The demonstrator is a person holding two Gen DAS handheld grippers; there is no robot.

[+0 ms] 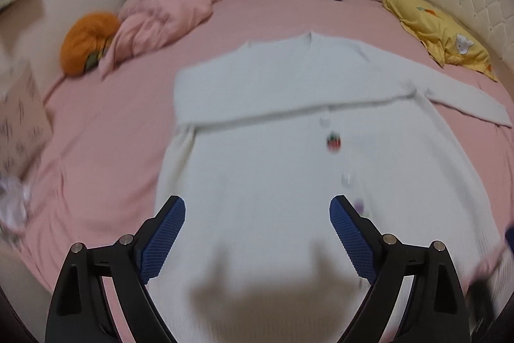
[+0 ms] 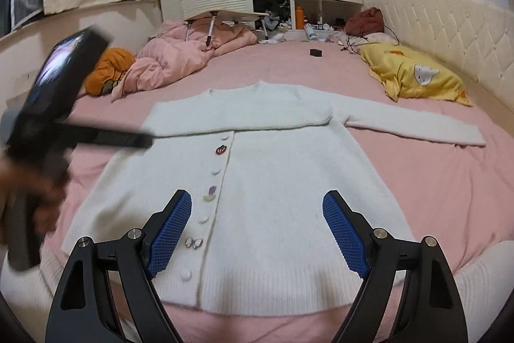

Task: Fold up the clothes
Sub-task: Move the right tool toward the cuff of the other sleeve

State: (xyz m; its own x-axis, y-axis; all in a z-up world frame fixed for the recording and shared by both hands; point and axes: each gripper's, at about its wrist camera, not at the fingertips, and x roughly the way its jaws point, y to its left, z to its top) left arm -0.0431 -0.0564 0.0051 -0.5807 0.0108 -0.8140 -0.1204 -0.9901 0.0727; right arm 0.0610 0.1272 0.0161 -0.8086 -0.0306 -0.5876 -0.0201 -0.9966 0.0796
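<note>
A white knit cardigan (image 2: 266, 182) lies flat on the pink bed, hem toward me, with novelty buttons down its front. Its left sleeve is folded across the chest; its right sleeve (image 2: 414, 126) stretches out to the right. My right gripper (image 2: 257, 208) is open and empty above the hem. My left gripper (image 1: 257, 214) is open and empty above the cardigan (image 1: 289, 150), its view blurred by motion. The left gripper also shows in the right wrist view (image 2: 41, 124) as a blurred black body at the left, held in a hand.
A crumpled pink duvet (image 2: 180, 60) and an orange cushion (image 2: 109, 69) lie at the far left. A yellow pillow (image 2: 414, 76) lies at the right by the padded headboard (image 2: 449, 31). A small black object (image 2: 315, 52) sits on the pink sheet (image 2: 449, 198) beyond the cardigan.
</note>
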